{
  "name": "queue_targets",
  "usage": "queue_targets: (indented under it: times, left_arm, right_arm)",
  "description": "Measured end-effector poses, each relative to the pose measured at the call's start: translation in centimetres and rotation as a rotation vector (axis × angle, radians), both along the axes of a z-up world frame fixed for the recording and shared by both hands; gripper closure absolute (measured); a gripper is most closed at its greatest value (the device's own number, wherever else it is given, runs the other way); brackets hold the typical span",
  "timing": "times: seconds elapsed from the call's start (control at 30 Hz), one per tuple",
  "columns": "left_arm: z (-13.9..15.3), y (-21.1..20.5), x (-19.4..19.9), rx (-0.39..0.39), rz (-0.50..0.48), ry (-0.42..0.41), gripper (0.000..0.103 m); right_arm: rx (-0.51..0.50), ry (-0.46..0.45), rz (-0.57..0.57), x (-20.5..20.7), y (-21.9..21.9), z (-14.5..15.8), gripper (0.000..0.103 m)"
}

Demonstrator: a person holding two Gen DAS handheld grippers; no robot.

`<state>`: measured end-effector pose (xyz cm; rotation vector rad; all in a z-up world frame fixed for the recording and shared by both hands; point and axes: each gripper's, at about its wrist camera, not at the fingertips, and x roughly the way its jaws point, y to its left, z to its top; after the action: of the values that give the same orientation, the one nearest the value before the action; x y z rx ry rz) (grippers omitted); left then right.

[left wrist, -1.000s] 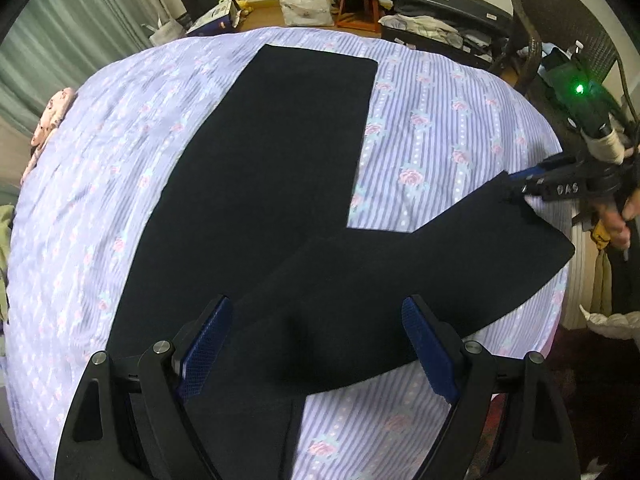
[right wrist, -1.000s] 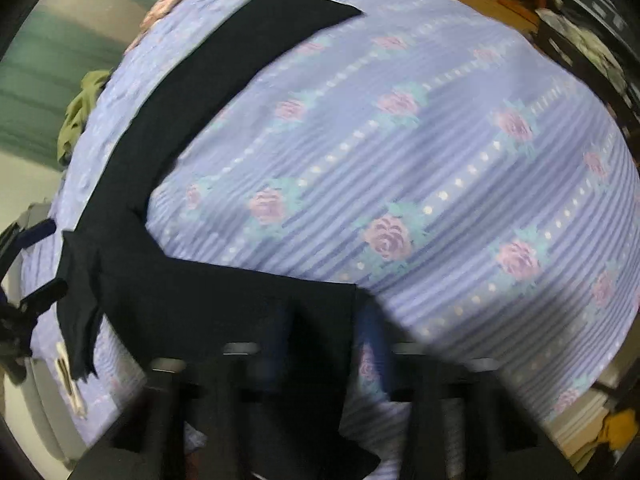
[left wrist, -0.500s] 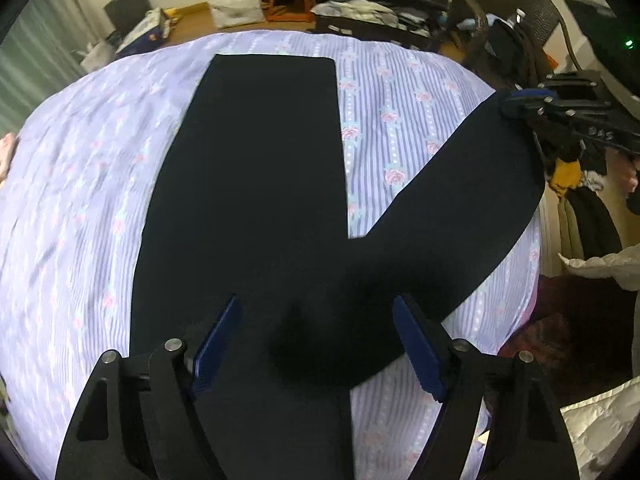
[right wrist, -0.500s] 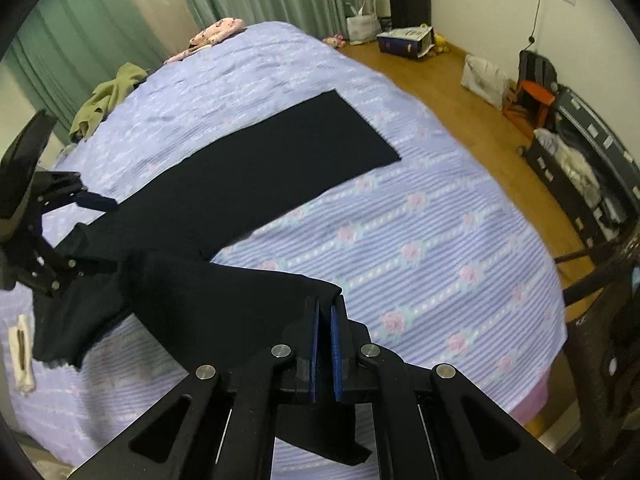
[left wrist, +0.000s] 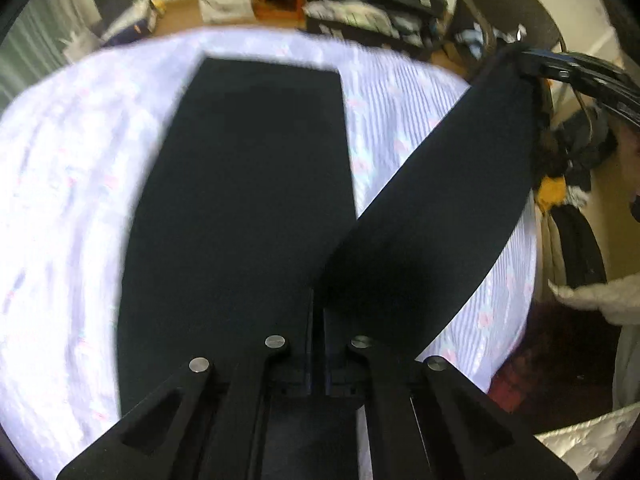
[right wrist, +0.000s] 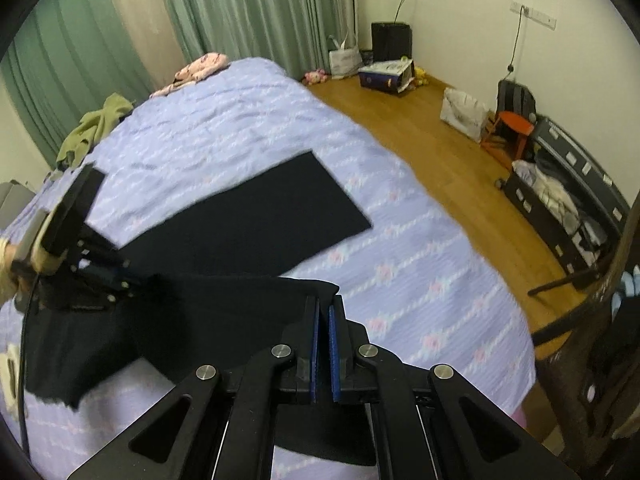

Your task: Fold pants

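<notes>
Since the earlier frame, our left gripper (left wrist: 318,320) has closed its fingers on the black fabric pants (left wrist: 248,200) at bottom centre. Our right gripper (right wrist: 324,316) also pinches the pants, lifting one leg at the right of the left view, while the other leg lies flat on the lilac floral striped bedspread (right wrist: 420,280).

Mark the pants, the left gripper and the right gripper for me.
pants (left wrist: 248,200), left wrist view, on the leg lying flat on the bed.
left gripper (left wrist: 318,320), left wrist view, between its closed fingertips.
right gripper (right wrist: 324,312), right wrist view, between its closed fingertips.
</notes>
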<state>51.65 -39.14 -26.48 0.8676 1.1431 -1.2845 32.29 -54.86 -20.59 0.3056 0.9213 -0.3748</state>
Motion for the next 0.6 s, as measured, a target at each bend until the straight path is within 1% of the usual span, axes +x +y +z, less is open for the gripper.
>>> queue_targets:
  times: [0.07,0.1,0.2,0.23,0.3,0.37,0.43,0.5,0.6]
  left_arm:
    - [1.4,0.0,1.5,-0.042,0.05,-0.018,0.097]
    - [2.0,-0.2,2.5,-0.061,0.075,-0.044,0.097]
    - [1.7,-1.3,5.9,-0.072,0.144,-0.109,0.097]
    - [1.2,-1.9,7.3,-0.066,0.177,-0.117,0.097]
    - [-0.4,-2.7,10.0,-0.05,0.248,-0.101,0.097]
    - [-2.2,-3.6,11.8,-0.022,0.285,-0.086,0.097]
    - [-3.9,-4.2,12.8,0.013,0.29,-0.087,0.097]
    - [-5.2,-4.7,13.0,0.031,0.286,-0.105,0.097]
    - [-6.0,-4.7,13.2,0.019,0.306,-0.125,0.097]
  right_arm:
    - [-0.028,-0.029,-0.002,1.6,-1.1,0.8,0.098]
    - [-0.038,-0.038,0.0,2.7,-1.7,1.0,0.098]
    - [-0.043,-0.067,0.033,7.5,-4.1,0.7,0.098]
    - [-0.05,-0.068,0.053,9.3,-4.9,0.2,0.098]
    - [-0.057,-0.057,0.098,13.4,-6.2,-0.9,0.098]
    - [-0.074,-0.023,0.132,16.8,-7.1,-2.0,0.098]
    - [-0.071,0.015,0.147,19.6,-7.8,-3.3,0.098]
    - [-0.07,0.055,0.152,22.3,-8.6,-4.8,0.098]
    - [-0.089,0.102,0.155,25.3,-8.8,-6.8,0.098]
